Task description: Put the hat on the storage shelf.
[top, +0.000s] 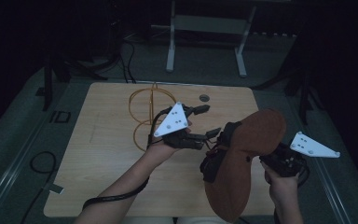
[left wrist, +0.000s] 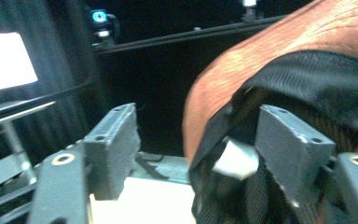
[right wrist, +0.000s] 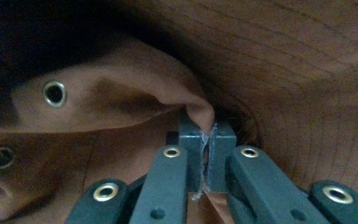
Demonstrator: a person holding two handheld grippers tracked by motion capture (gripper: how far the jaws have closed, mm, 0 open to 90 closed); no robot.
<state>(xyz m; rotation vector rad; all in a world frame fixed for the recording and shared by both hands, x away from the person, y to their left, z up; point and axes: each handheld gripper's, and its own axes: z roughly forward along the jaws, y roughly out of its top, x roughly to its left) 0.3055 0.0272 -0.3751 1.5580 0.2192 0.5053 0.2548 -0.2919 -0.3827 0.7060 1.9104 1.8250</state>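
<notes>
Right gripper (right wrist: 208,154): jaws pressed together on a thin fold of the brown fabric cap with a stiff brim and black mesh lining (top: 242,163); frayed threads show in the seam between the pads. In the right gripper view two metal eyelets (right wrist: 54,93) sit in the crown cloth, left of the pinch.

Left gripper (left wrist: 196,140): jaws spread apart, gripping nothing. In the left gripper view the far pad lies against or just beside the black inner band with a pale label (left wrist: 235,158); contact cannot be confirmed. The near pad stands free in air.

Cap position: held aloft over the right front part of the light wooden table (top: 107,186), brim toward the person, crown tilted up and away. The left gripper (top: 200,123) sits just beside the cap's black lining.

Handling judgement: light and soft in the crown, which folds readily under a pinch; the brim looks stiff and would hold its shape. Fabric is not slippery. Best holds: the rim band or the brim edge.

Further out: a thin gold wire stand of looped rings (top: 150,112) stands behind the left hand; a small dark disc (top: 204,98) lies near the far edge.

Hard to tell: lighting is dim; the cap hides most of the right jaws from above; label text unreadable.
</notes>
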